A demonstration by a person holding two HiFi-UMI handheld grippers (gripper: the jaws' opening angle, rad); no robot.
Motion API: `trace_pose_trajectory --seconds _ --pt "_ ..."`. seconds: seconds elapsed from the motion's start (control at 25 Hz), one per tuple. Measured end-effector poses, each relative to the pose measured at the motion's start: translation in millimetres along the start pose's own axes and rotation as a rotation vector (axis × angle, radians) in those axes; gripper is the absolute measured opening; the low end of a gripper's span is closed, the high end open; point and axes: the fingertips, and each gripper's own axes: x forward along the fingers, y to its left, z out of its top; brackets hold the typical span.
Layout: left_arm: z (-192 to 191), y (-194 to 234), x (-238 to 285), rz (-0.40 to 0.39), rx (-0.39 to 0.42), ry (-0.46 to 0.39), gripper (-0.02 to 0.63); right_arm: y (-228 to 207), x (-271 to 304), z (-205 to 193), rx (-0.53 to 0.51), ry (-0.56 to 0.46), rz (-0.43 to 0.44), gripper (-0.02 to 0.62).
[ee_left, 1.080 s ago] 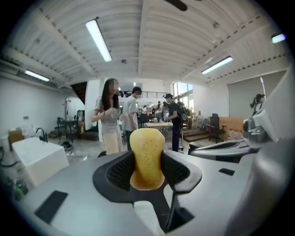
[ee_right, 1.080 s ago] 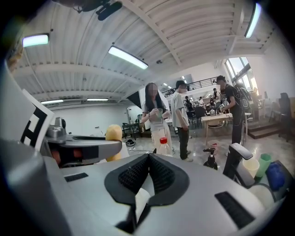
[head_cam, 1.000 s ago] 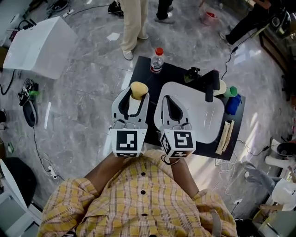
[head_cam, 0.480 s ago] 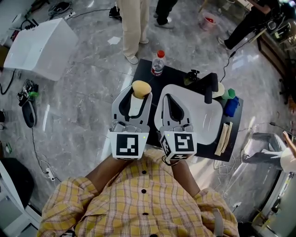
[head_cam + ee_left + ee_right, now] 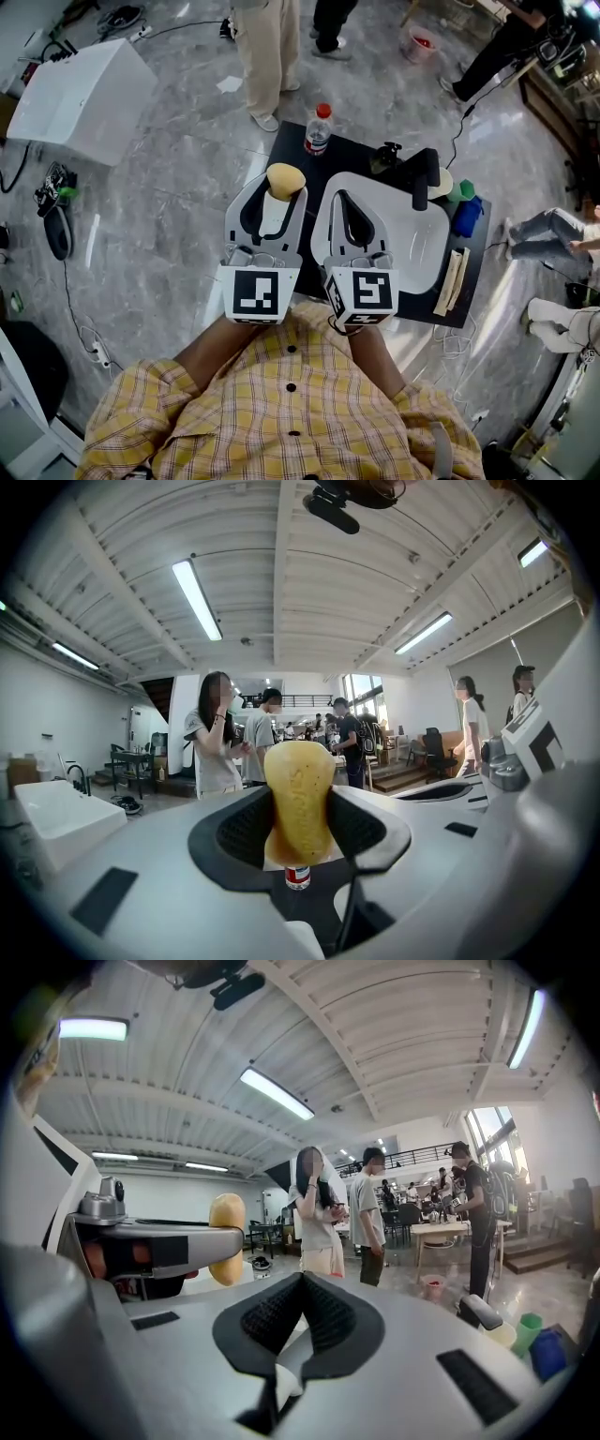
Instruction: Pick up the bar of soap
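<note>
A yellow bar of soap (image 5: pixel 284 180) stands on end between the jaws of my left gripper (image 5: pixel 281 192), which is shut on it and holds it up in the air. In the left gripper view the yellow bar of soap (image 5: pixel 299 799) fills the middle, with the dark pads pressed on both its sides. My right gripper (image 5: pixel 343 204) hangs beside it over the white sink basin (image 5: pixel 417 242), shut with nothing in it. From the right gripper view the bar of soap (image 5: pixel 226 1238) shows at the left, sticking out past the left gripper's arm.
A small black table (image 5: pixel 305 155) carries the basin, a water bottle (image 5: pixel 318 127), a black faucet (image 5: pixel 426 175), green and blue bottles (image 5: pixel 468 206) and a wooden strip (image 5: pixel 455 278). People stand on the marble floor behind the table. A white box (image 5: pixel 75 92) sits at far left.
Both grippers hold almost still, the soap staying in the left one. People at the right edge of the room have shifted.
</note>
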Motion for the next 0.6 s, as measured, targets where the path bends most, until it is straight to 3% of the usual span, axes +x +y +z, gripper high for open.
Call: trace_pose_trajectory --seconds 0.12,0.24,0.4,0.6 --pt "2.3 0.7 1.2 0.009 -0.015 -0.025 0.187 2.0 0.4 0.5 -0.010 -0.001 0.009 0.017" --pt "-5.6 -1.1 0.7 0.000 0.005 0.026 0.187 1.2 0.3 -0.2 -0.011 -0.005 0.014 0.017" --pt "-2.3 -0.9 1.6 0.003 0.000 -0.003 0.188 1.3 0.2 -0.4 -0.009 -0.004 0.016 0.017" --pt "-5.8 -1.7 -1.7 -0.007 0.009 0.042 0.187 2.6 -1.1 1.0 -0.010 -0.003 0.015 0.017"
